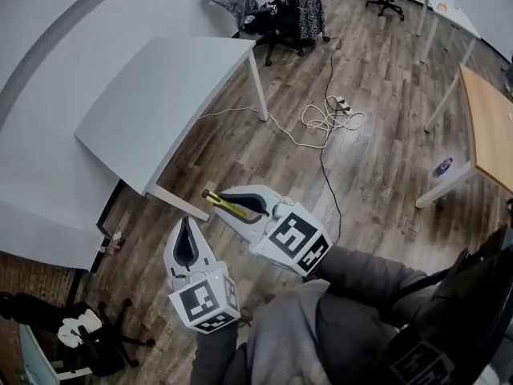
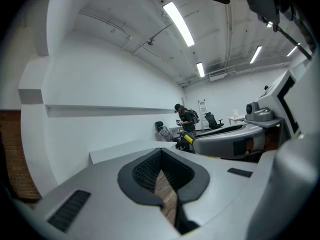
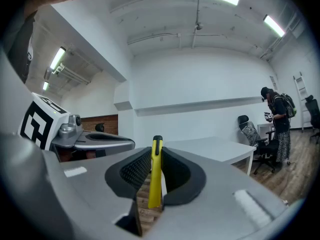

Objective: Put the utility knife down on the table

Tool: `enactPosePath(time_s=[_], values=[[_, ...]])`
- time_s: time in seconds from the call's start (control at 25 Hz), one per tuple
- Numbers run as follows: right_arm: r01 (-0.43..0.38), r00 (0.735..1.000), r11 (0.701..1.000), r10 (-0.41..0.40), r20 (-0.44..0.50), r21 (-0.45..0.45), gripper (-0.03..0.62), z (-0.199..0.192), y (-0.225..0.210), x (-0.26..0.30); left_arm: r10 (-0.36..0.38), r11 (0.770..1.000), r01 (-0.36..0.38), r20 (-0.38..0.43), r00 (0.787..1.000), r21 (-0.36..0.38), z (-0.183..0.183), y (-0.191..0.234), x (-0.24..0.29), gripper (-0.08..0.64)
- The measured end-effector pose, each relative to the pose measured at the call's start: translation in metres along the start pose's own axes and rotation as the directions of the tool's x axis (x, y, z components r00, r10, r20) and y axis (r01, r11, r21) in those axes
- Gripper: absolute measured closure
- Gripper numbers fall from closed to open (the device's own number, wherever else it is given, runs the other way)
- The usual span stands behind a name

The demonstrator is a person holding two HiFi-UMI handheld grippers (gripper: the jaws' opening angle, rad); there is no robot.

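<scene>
One white worktop (image 1: pixel 160 95) fills the 10 o'clock part of the head view. Two claws are held over the wood floor (image 1: pixel 377 135), just off its near corner. The left claw (image 1: pixel 186 241), at 7 o'clock, has its two pads pressed together at the tips with nothing between them (the left gripper view shows only floor through the slit behind the tips of the left claw (image 2: pixel 161 156)). Just to its right, near 6 o'clock, the right claw (image 1: pixel 237 204) pinches the one utility knife (image 1: pixel 212 197), which is yellow with a dark tip. In the right gripper view the utility knife (image 3: pixel 156 174) stands on edge between the two black pads (image 3: pixel 131 176), and its end pokes out past them. It is in the air, pointing toward 10 o'clock at the worktop's corner without touching the worktop. At 1 o'clock one white cable (image 1: pixel 329 119) lies coiled on the floor. One wooden table (image 1: pixel 489 127) sits at 3 o'clock.
</scene>
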State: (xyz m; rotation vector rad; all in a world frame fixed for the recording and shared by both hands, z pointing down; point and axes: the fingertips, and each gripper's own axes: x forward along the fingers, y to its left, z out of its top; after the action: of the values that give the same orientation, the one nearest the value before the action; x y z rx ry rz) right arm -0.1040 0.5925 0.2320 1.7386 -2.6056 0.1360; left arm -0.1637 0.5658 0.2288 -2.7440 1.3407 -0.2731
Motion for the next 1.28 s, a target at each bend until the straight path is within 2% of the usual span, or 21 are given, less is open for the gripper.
enactPosePath(time_s=[0.28, 0.6, 1.0, 1.28], values=[[-0.047, 0.999, 0.999, 0.047, -0.017, -0.008, 0.531, -0.011, -0.014, -0.008, 0.057, 0.998, -0.057, 0.000, 0.998, -0.010, -0.009, -0.014, 0.003, 0.558], [-0.100, 0.995, 0.995, 0.099, -0.028, -0.024, 0.531, -0.007, -0.028, 0.040, 0.116, 0.993, -0.117, -0.012, 0.993, -0.036, -0.011, 0.024, 0.039, 0.558], [-0.085, 0.995, 0.996, 0.084, -0.044, -0.013, 0.531, -0.010, -0.065, 0.140, 0.085, 0.996, -0.085, -0.015, 0.996, -0.039, -0.017, 0.087, 0.126, 0.558], [-0.027, 0.999, 1.000, 0.027, -0.046, -0.016, 0.531, -0.004, -0.098, 0.193, 0.044, 0.999, -0.043, 0.007, 0.999, -0.020, -0.014, 0.122, 0.179, 0.558]])
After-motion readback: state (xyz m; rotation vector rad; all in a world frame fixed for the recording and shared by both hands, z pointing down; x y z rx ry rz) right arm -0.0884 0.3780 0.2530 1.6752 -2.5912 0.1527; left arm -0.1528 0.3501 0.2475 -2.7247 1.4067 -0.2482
